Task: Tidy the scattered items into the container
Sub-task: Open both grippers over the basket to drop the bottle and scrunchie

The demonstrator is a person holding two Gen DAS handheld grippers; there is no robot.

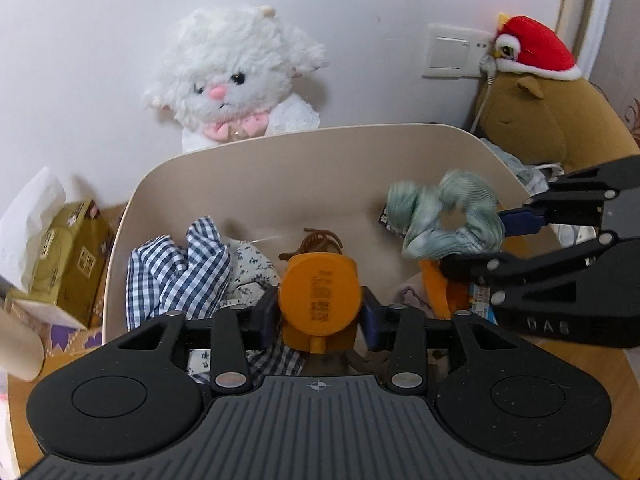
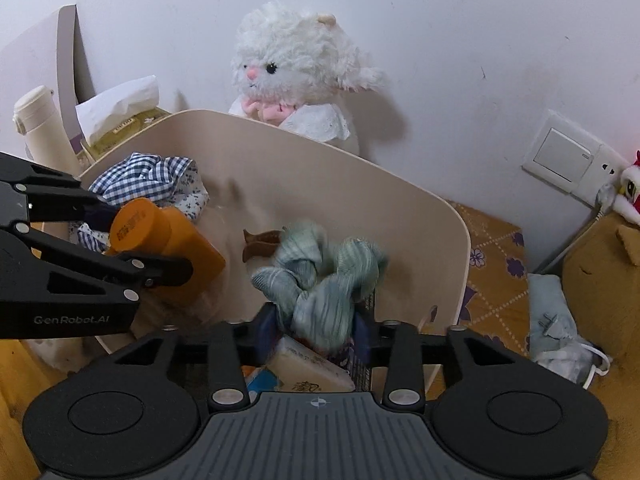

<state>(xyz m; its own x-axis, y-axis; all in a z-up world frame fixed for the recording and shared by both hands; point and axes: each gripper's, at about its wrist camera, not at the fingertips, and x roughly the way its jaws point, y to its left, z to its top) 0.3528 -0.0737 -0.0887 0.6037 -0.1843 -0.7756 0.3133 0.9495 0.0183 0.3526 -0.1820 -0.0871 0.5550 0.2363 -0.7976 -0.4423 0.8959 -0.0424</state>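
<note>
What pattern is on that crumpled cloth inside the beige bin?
Blue-and-white checked cloth, a gingham pattern, clearest in the left wrist view.

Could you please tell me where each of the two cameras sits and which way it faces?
Left wrist: on the left gripper, facing the wall over the beige bin; its fingers clamp an orange bottle, and the right gripper enters from the right.
Right wrist: on the right gripper, facing likewise; its fingers clamp a green scrunchie.
Shared: bin, bottle, scrunchie, white plush.
</note>
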